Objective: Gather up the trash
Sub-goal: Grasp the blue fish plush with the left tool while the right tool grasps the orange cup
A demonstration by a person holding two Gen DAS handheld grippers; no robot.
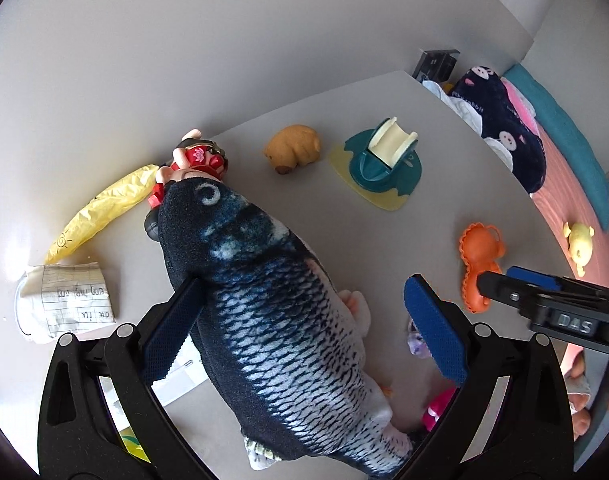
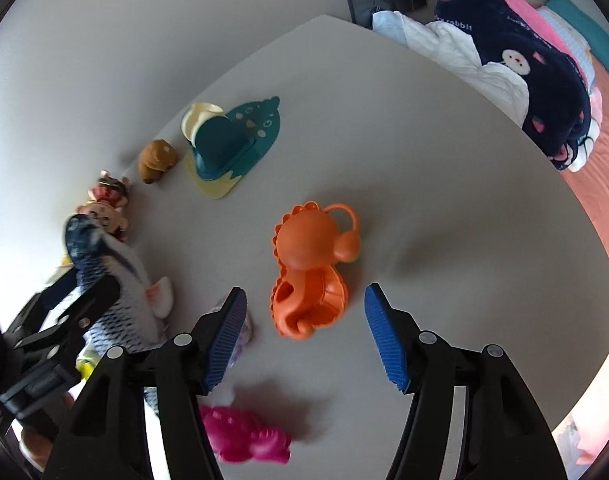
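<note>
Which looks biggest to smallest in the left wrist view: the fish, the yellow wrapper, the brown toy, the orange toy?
1. Fish, by far, though it is nearest the camera.
2. Yellow wrapper.
3. Brown toy and orange toy look about alike; the right gripper partly hides the orange one, so I won't rank them.
</note>
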